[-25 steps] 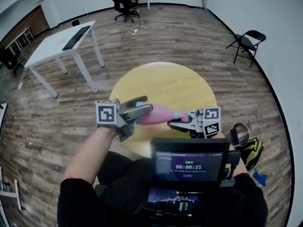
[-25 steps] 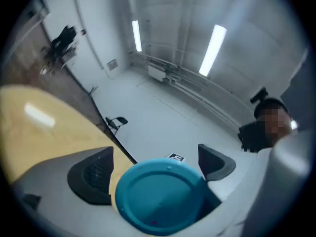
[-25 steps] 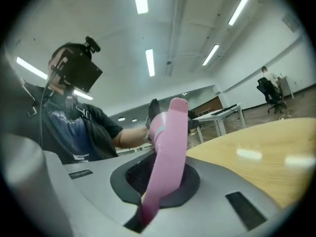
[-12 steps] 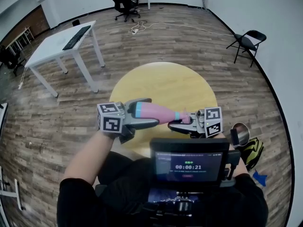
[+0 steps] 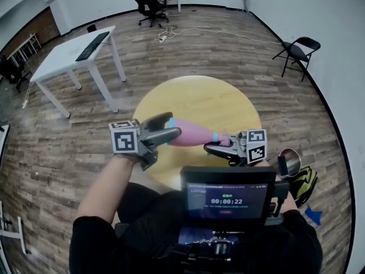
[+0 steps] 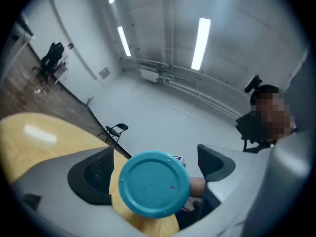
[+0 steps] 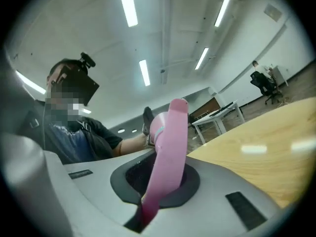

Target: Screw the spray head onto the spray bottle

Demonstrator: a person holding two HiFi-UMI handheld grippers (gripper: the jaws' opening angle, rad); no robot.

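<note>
The left gripper (image 5: 173, 125) grips the teal base (image 6: 154, 183) of the pink bottle (image 5: 194, 135), and the base faces its camera between the two pads. The bottle hangs roughly level over the 6 o'clock edge of the yellow table (image 5: 199, 99), with its base toward 9 o'clock and its neck toward 3 o'clock. A teal ring (image 5: 214, 136) circles the neck. The right gripper (image 5: 217, 145) comes in from 3 o'clock, its jaws pinched tight on the pink head (image 7: 170, 147), which sits at the bottle's neck. How far the head is threaded on cannot be told. A white desk (image 5: 74, 53) stands at 10 o'clock and a black chair (image 5: 296, 50) at 2 o'clock.
</note>
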